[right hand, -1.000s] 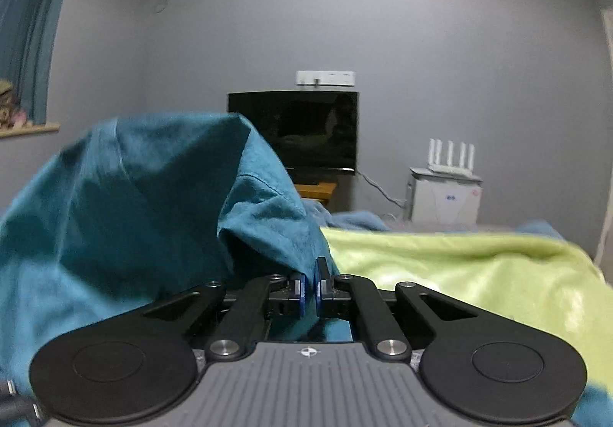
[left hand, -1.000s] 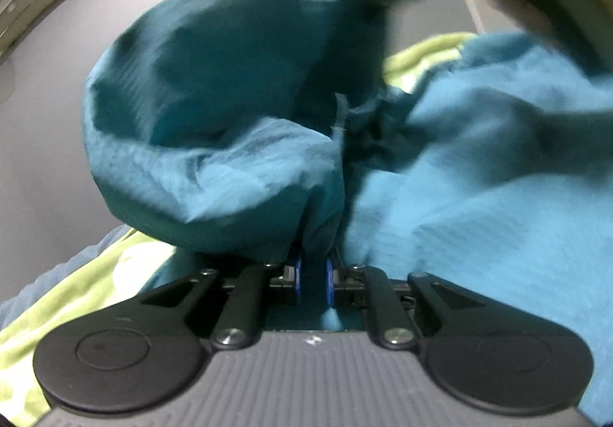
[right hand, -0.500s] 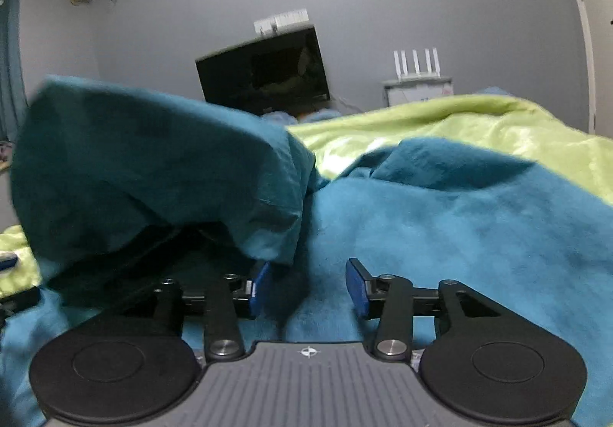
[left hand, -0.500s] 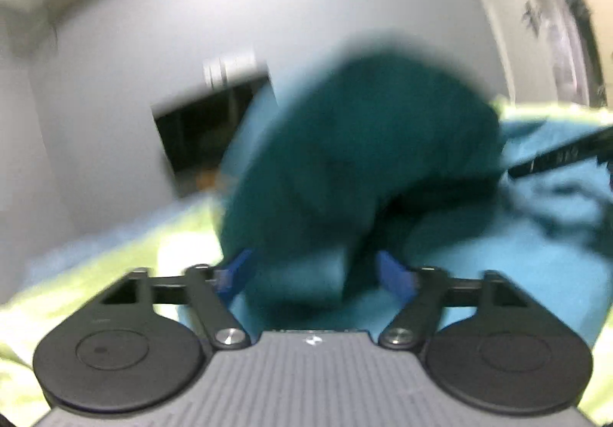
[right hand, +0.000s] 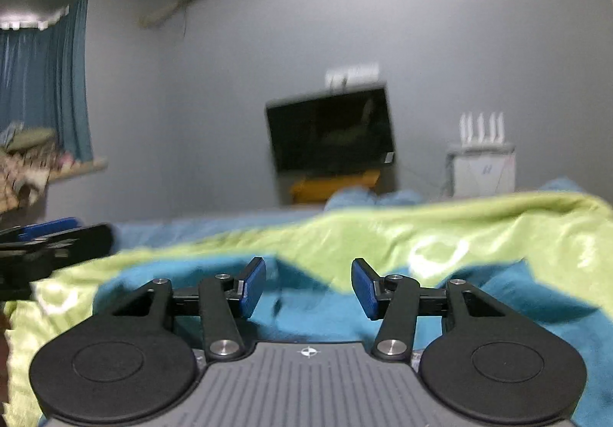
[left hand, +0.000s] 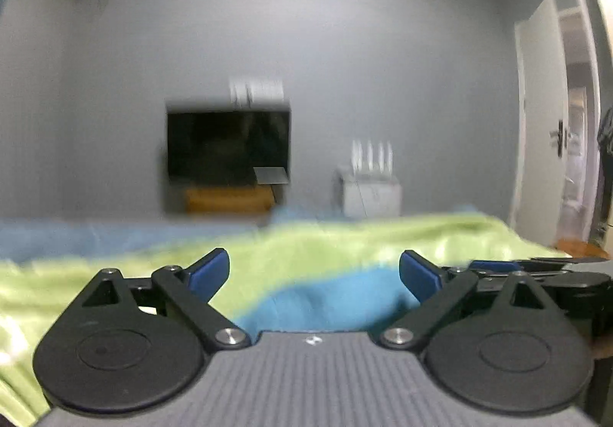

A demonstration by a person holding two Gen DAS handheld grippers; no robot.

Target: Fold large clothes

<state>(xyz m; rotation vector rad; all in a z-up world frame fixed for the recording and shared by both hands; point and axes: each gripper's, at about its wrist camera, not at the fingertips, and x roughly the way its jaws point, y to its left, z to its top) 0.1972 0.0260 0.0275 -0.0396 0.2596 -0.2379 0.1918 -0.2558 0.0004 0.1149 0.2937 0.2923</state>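
My left gripper (left hand: 314, 275) is up over the bed, jaws opening and already wide, nothing between the blue pads (left hand: 208, 273). The teal garment (left hand: 325, 302) lies below and just past the fingertips, flat on the lime-green blanket (left hand: 126, 266); only a rounded patch of it shows between my fingers in the left view. No contact with the cloth.

My right gripper (right hand: 308, 285) has its jaws opening too, about half spread, pads empty. The teal garment (right hand: 306, 316) sits right under and ahead of it, spreading out to the right and near side. A fold of the green blanket (right hand: 440, 235) rises behind the cloth on the far side.

In the left view, the right gripper (left hand: 536, 270) pokes in from the right edge, level with my left fingertips. In the right view, the left gripper (right hand: 46, 235) shows at the far left, raised off the blanket.

Far wall: dark TV (left hand: 228, 143) on a wooden stand, white router (right hand: 482, 128) on a white box to its right. Blue curtain (right hand: 42, 78) at far left in the right view. Both views are motion-blurred.
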